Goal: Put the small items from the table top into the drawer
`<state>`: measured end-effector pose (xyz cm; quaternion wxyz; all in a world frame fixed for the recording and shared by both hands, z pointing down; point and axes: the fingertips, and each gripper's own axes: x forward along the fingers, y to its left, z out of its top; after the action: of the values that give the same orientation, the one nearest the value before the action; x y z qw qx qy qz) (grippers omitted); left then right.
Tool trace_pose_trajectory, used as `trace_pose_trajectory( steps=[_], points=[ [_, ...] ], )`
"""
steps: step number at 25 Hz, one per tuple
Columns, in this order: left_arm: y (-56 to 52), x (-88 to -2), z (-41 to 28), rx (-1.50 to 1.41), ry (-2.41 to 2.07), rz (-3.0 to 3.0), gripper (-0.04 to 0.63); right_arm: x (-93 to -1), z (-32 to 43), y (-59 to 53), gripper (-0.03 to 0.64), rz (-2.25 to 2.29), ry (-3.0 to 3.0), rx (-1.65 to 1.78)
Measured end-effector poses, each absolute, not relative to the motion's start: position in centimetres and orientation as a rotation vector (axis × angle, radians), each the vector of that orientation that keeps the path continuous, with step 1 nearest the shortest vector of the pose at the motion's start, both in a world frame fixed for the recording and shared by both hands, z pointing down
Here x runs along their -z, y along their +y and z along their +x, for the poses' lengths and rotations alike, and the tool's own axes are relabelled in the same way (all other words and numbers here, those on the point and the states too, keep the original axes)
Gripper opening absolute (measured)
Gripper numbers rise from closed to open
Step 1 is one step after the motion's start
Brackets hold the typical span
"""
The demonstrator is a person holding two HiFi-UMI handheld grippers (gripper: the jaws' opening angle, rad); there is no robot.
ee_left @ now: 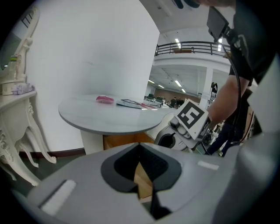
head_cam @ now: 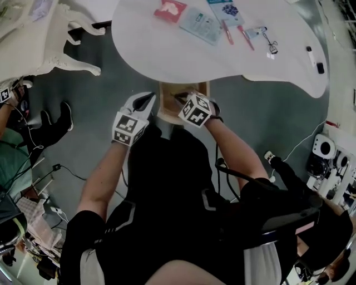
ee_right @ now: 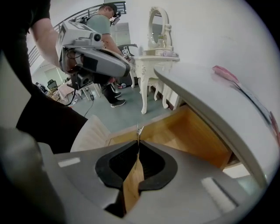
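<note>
A wooden drawer stands open under the white round table. My right gripper hangs over the drawer, shut on a thin metal tool whose tip pokes out past the jaws. Just left of the drawer, my left gripper is shut with nothing in it. It faces the table and the drawer front. On the table top lie a pink packet, a teal packet, a blue patterned card, two pink pens, an eyelash curler and a small black item.
A white ornate dressing table stands to the left of the round table. Another person stands beyond it. Cables and white devices lie on the grey floor at the right. My own legs fill the lower head view.
</note>
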<state>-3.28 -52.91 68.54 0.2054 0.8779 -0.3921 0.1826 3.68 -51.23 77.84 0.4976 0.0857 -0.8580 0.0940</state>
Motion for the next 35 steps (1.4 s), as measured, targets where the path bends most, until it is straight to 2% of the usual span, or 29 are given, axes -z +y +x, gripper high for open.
trace_pose_trajectory(
  steps=[18,35],
  points=[
    [-52.7,-72.0,-3.8,-0.470,-1.096,2.439,0.000,-87.7,3.1,-51.6,0.017,-0.018,-1.830,-0.199],
    [-52.4,-72.1,-4.3,-0.467,-1.083,2.456,0.000,-91.8,4.5,-52.2,0.019,0.040,-1.737,-0.245]
  ],
)
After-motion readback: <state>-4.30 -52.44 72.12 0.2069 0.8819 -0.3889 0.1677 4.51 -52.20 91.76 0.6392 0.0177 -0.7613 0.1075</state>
